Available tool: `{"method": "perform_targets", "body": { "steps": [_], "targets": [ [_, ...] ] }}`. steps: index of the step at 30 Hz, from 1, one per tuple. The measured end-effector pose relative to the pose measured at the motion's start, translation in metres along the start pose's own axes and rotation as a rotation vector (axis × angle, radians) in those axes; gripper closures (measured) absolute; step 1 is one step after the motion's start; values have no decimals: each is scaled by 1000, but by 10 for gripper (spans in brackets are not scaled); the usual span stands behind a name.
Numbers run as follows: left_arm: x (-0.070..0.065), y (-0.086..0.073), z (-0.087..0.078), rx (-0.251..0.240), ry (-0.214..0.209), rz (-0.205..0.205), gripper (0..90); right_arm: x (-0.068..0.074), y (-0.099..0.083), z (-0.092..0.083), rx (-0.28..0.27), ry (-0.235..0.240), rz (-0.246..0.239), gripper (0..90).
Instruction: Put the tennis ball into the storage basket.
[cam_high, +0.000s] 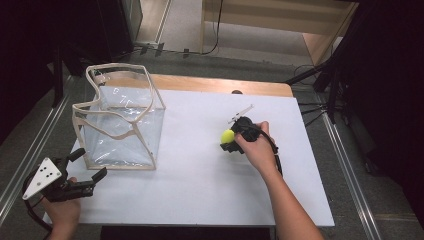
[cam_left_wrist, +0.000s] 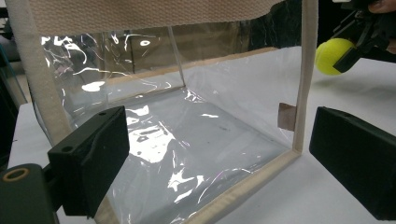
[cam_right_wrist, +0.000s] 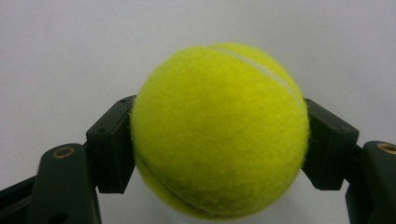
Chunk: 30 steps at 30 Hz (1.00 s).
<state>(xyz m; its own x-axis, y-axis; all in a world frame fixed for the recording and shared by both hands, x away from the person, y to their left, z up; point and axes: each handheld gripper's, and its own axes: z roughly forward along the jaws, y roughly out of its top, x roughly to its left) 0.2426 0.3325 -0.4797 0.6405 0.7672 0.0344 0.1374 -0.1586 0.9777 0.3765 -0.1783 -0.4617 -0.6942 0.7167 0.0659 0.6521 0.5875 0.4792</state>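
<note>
We have the tennis ball (cam_right_wrist: 219, 130) clamped between the jaws of our right hand-held gripper (cam_high: 231, 139), right of centre in the high view, at or just above the white desk (cam_high: 200, 190); we cannot tell whether it has lifted clear. In the right gripper view the ball sits squarely between the two black jaws, pressed on both sides, so the pick looks done.

Our left hand-held gripper (cam_high: 92, 165) waits at the lower left of the high view, jaws spread wide and holding nothing, just in front of the clear bag (cam_high: 120, 125). In the left gripper view its jaws frame the near lower edge of the bag without touching it, and the ball shows at the upper right, well apart from the bag.

We judge that what remains is to carry the ball across to the bag, whose open top is edged with cream webbing, and drop it in; the left side may need to steady that soft wall. The bag looks empty.

The desk is covered in plain white, with a strip of wood along its far edge. Around it the room is dark, with grey floor, cables and metal rails at the sides.
</note>
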Motion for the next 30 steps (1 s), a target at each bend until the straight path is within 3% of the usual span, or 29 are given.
{"method": "perform_targets", "body": {
  "steps": [30],
  "targets": [
    [0,0,0,1,-1,-1,53,33,33,22,-6,64,-64,232]
  ]
}}
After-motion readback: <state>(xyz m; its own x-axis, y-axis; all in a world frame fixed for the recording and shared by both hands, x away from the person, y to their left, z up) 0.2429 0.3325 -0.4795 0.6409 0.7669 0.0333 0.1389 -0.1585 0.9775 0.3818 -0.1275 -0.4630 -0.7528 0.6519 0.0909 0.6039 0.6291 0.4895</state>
